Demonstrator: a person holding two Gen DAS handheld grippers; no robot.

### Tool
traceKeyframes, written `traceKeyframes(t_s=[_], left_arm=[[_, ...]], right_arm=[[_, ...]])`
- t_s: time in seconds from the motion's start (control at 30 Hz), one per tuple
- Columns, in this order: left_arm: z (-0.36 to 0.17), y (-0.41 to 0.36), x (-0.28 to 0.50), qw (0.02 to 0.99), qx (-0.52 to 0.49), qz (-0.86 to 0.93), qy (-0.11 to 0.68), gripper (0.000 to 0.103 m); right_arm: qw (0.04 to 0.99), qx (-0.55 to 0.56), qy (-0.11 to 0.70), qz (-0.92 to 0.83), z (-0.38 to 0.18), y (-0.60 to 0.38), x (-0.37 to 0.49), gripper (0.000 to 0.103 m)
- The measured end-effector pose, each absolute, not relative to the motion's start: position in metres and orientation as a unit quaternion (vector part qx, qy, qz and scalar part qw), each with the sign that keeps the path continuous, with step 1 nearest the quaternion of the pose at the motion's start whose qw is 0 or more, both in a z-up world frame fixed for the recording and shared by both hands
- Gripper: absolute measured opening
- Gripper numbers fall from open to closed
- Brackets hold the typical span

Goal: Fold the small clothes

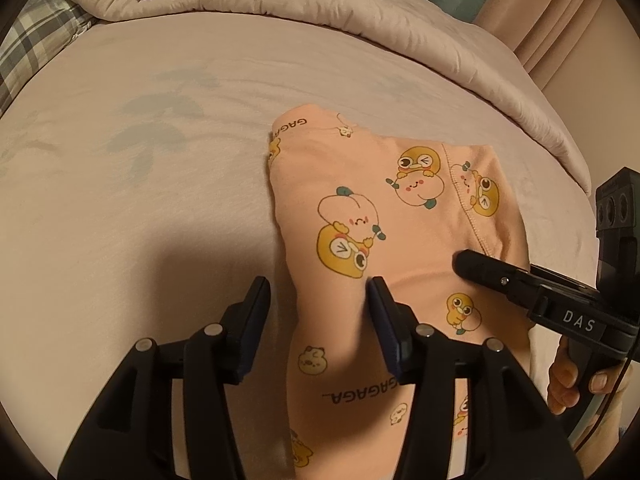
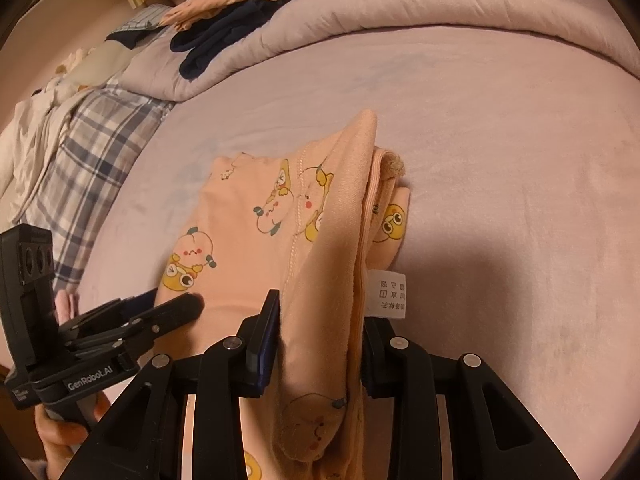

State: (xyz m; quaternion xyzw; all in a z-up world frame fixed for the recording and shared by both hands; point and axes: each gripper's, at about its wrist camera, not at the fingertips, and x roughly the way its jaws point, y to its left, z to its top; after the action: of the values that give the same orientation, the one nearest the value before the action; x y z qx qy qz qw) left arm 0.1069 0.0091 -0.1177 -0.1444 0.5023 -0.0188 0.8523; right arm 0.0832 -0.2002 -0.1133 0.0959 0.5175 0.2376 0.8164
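Here the peach cartoon-print garment lies folded on the bed, at the 3 o'clock side of the left view. The left tongs stand spread over its edge without pressing it. The right tongs pinch its thick folded edge.

Dim warm light; pale bed sheet; rolled quilt; plaid pillow

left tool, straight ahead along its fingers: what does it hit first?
Most likely the peach cartoon-print garment: its folded left edge already lies between the left tool's open fingers, with the pink bedsheet directly beneath. Depth is hard to judge through the fisheye.
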Motion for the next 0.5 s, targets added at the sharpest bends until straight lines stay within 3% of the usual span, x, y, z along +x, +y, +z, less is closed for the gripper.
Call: traceKeyframes(t_s=[0.5], left_arm=[[-0.1149,0.0109,0.0983,0.853,-0.142,-0.011,0.502,0.052]], right_arm=[[0.817,0.096,0.518,0.234,-0.1132,-0.2068,0.0799,0.032]])
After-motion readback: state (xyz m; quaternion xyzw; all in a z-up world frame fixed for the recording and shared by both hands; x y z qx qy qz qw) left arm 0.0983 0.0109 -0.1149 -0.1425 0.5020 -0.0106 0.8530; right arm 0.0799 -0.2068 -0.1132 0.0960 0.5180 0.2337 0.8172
